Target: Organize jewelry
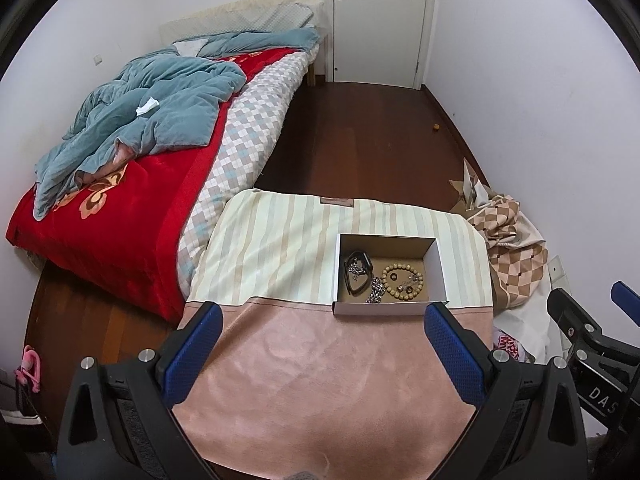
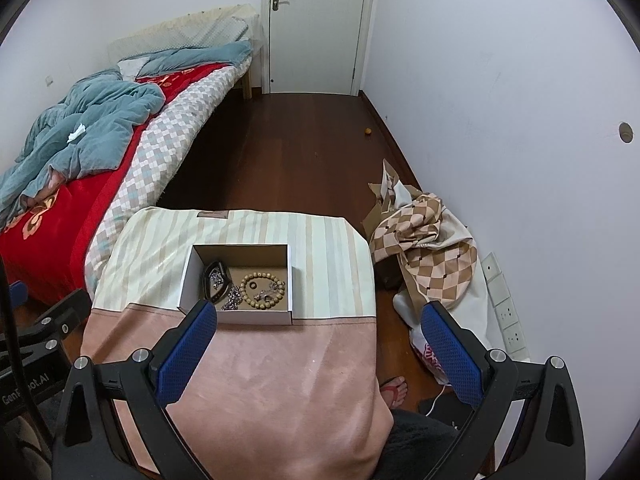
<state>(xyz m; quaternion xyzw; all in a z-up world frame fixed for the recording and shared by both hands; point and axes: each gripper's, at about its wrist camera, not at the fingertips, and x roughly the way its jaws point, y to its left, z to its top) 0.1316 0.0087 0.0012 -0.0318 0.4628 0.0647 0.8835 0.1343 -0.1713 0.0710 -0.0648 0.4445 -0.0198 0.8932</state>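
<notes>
A shallow white cardboard box (image 1: 438,264) (image 2: 188,276) with a brown floor sits on the cloth-covered table (image 1: 320,360) (image 2: 280,360). Inside lie a wooden bead bracelet (image 1: 402,276) (image 2: 262,285), a black bangle-like piece (image 1: 357,276) (image 2: 216,278) with silver bits on it, and a silver chain (image 1: 376,290) (image 2: 232,300). My left gripper (image 1: 324,316) hangs open above the pink part of the cloth, just short of the box's near wall. My right gripper (image 2: 320,314) is open too, with its left finger (image 2: 188,352) over the box's near left corner.
A bed (image 1: 120,184) (image 2: 80,168) with a red blanket and a blue quilt runs along the left. Crumpled checked fabric (image 1: 512,248) (image 2: 428,240) and bags lie on the wooden floor at the right wall. A closed door (image 1: 376,20) stands at the far end. A foot in a red sandal (image 2: 394,390) shows by the table.
</notes>
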